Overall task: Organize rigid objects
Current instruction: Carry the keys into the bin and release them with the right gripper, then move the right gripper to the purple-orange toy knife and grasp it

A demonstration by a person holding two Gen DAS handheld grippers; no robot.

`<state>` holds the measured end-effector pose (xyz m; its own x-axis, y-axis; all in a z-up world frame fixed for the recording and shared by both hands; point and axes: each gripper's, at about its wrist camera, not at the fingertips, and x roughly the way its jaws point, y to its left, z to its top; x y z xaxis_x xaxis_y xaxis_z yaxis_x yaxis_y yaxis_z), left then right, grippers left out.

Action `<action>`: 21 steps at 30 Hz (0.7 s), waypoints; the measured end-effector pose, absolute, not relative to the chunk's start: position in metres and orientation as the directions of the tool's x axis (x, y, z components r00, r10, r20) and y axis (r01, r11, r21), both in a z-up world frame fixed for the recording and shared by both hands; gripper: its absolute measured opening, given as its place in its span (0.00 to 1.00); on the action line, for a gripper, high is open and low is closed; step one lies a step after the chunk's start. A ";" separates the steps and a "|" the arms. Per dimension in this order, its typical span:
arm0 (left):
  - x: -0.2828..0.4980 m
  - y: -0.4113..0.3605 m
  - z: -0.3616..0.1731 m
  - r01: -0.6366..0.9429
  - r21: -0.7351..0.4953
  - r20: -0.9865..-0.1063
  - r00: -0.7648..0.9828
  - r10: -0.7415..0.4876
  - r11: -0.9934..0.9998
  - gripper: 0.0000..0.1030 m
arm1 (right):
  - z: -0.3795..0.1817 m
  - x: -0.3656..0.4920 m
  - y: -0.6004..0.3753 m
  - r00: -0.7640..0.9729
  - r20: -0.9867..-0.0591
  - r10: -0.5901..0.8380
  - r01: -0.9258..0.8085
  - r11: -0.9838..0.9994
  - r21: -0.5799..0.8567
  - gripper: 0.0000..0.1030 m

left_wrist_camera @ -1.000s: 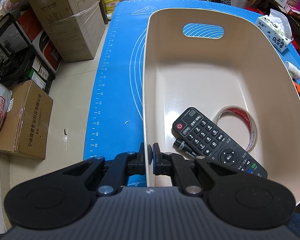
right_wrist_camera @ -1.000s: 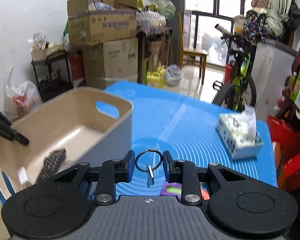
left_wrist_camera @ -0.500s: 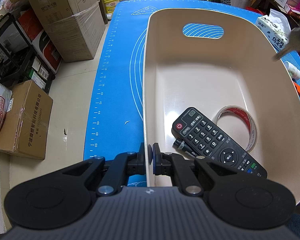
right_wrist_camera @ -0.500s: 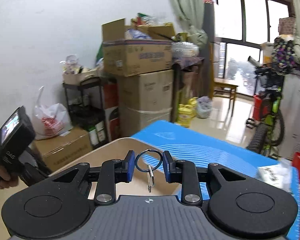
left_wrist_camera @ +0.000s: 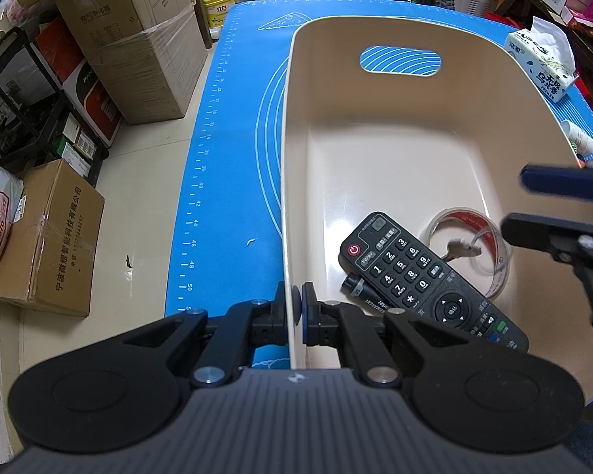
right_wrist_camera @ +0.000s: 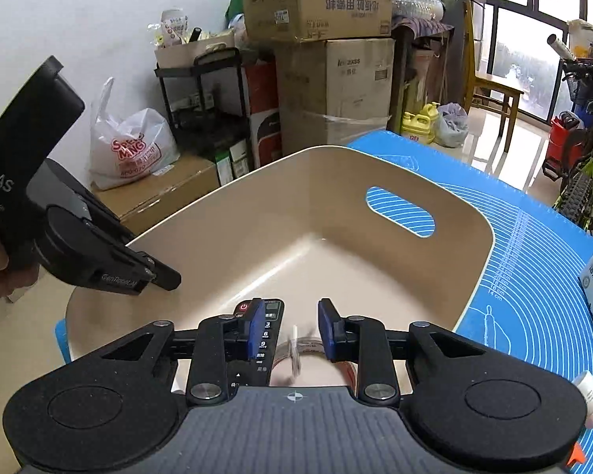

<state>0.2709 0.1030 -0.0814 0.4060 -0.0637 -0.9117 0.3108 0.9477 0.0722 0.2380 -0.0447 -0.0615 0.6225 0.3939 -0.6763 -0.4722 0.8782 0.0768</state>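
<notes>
**A:** What has changed in the last second?

**B:** The right gripper (right_wrist_camera: 289, 330) was pinching a key ring over the blue mat. It has swung across above the cream bin (left_wrist_camera: 395, 150), and its jaws are opening with nothing pressed between them. The key (left_wrist_camera: 463, 248) now shows down in the bin, inside the roll of clear tape (left_wrist_camera: 470, 251), next to the black remote (left_wrist_camera: 423, 276).

**A:** And the left gripper?

**B:** The left gripper (left_wrist_camera: 297, 308) has not moved. Its jaws are pressed together on the bin's near wall, steadying it.

**A:** What does that mean for the tidying?

**B:** One more item looks to be in the bin. A white bottle (left_wrist_camera: 579, 139) and a tissue box (left_wrist_camera: 541, 65) sit outside it on the mat (left_wrist_camera: 233, 150).

**A:** Anything unclear?

**B:** In the right wrist view the key is only a blurred streak, so I cannot tell whether it has settled. A dark pen-like object lies mostly hidden under the remote. The right gripper is cut off at the left view's edge.
</notes>
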 end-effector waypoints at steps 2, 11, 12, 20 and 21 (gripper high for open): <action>0.271 0.103 -0.081 0.310 0.072 -0.912 0.406 -0.064 0.948 0.06 | -0.057 0.233 -0.052 0.635 -0.658 0.404 -0.469 0.879 0.088 0.60; 0.271 0.103 -0.081 0.311 0.074 -0.912 0.405 -0.062 0.948 0.06 | -0.032 0.222 -0.123 0.707 -0.623 0.334 -0.397 0.917 0.041 0.72; 0.271 0.103 -0.081 0.312 0.075 -0.912 0.405 -0.061 0.947 0.06 | -0.031 0.222 -0.134 0.713 -0.628 0.313 -0.380 0.925 0.029 0.72; 0.271 0.103 -0.081 0.313 0.079 -0.913 0.405 -0.058 0.947 0.06 | -0.053 0.226 -0.211 0.689 -0.714 0.120 -0.271 0.958 -0.100 0.72; 0.271 0.102 -0.081 0.313 0.081 -0.913 0.405 -0.056 0.946 0.06 | -0.058 0.226 -0.217 0.681 -0.725 0.101 -0.269 0.956 -0.119 0.72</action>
<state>0.2706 0.1023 -0.0809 0.4051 -0.0563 -0.9126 0.3133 0.9462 0.0807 0.2263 -0.2171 -0.0585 0.6807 0.1012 -0.7255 -0.2692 0.9557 -0.1192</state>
